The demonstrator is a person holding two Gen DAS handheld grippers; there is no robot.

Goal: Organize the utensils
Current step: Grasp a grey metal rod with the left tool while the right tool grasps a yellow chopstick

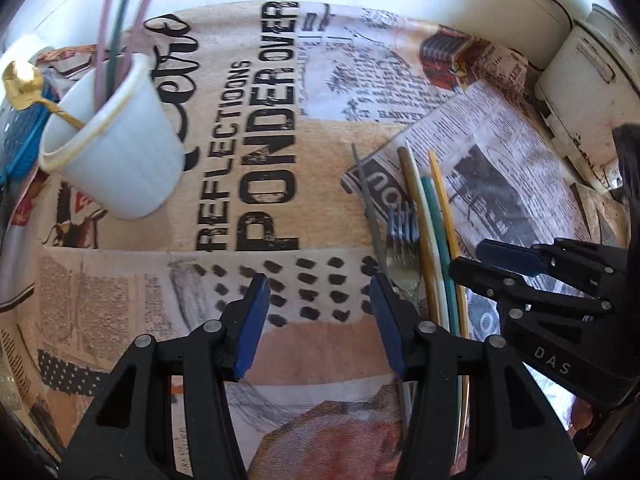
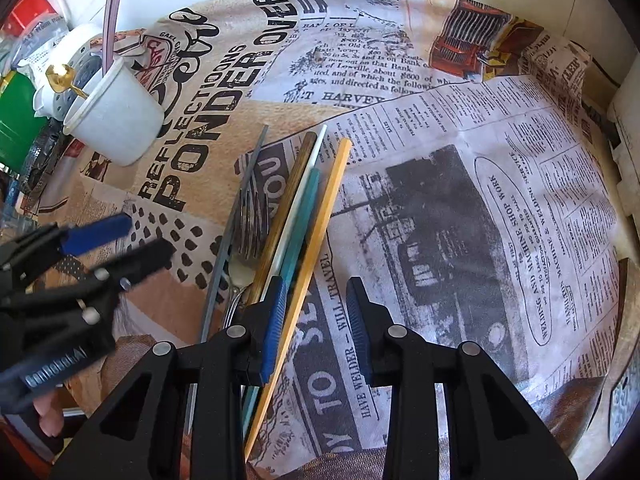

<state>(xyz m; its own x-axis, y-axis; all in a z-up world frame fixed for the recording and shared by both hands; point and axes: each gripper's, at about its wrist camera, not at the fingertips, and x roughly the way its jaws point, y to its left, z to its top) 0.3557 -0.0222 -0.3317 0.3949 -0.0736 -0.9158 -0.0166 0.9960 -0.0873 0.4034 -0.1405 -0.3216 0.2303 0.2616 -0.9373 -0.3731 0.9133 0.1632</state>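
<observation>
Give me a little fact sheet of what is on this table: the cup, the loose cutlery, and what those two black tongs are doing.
cup: white cup, standing on the printed tablecloth, holding a gold spoon and thin pink and green sticks
loose utensils: fork, grey stick, brown stick, white stick, teal stick, yellow stick, lying side by side
left tongs: open, holding nothing
right tongs: open, over the yellow stick, gripping nothing

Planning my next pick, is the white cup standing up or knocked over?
Upright: the cup stands on its base on the cloth, with a gold spoon and thin sticks inside.
</observation>
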